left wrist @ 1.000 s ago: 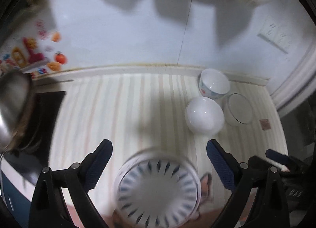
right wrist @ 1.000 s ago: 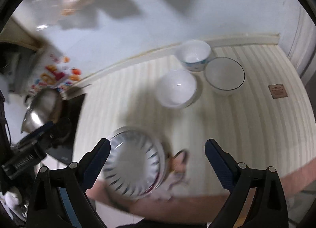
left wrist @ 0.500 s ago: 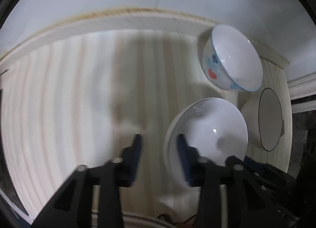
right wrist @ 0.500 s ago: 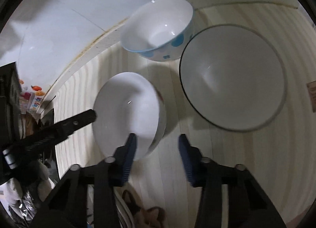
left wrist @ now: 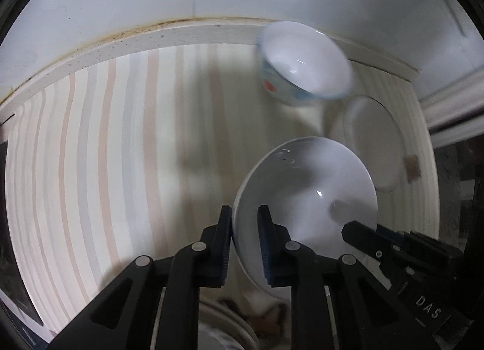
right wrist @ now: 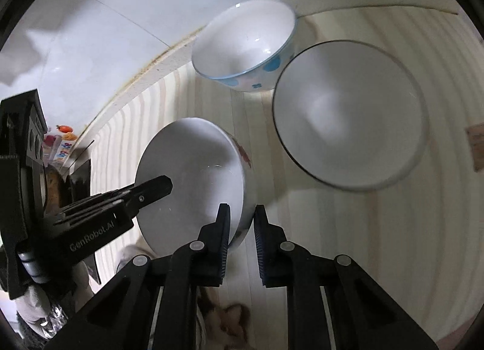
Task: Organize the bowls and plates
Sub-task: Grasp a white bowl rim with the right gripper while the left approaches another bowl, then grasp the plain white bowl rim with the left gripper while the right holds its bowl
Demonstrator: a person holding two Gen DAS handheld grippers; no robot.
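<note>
White bowl (left wrist: 305, 198) on the striped bench (left wrist: 121, 168), its rim pinched on opposite sides by left gripper (left wrist: 244, 236) and closing right gripper (right wrist: 240, 236). Beyond it: spotted bowl (right wrist: 245, 44); dark-rimmed bowl (right wrist: 348, 113).

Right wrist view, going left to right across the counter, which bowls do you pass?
White bowl pinched at its rim, right tool's jaws closing on it → blue-spotted bowl → dark-rimmed bowl.

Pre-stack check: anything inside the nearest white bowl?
The white bowl interior looks bare; left tongs shut on its rim, right tongs closing with the rim between; their inner fingers hide small patches.
</note>
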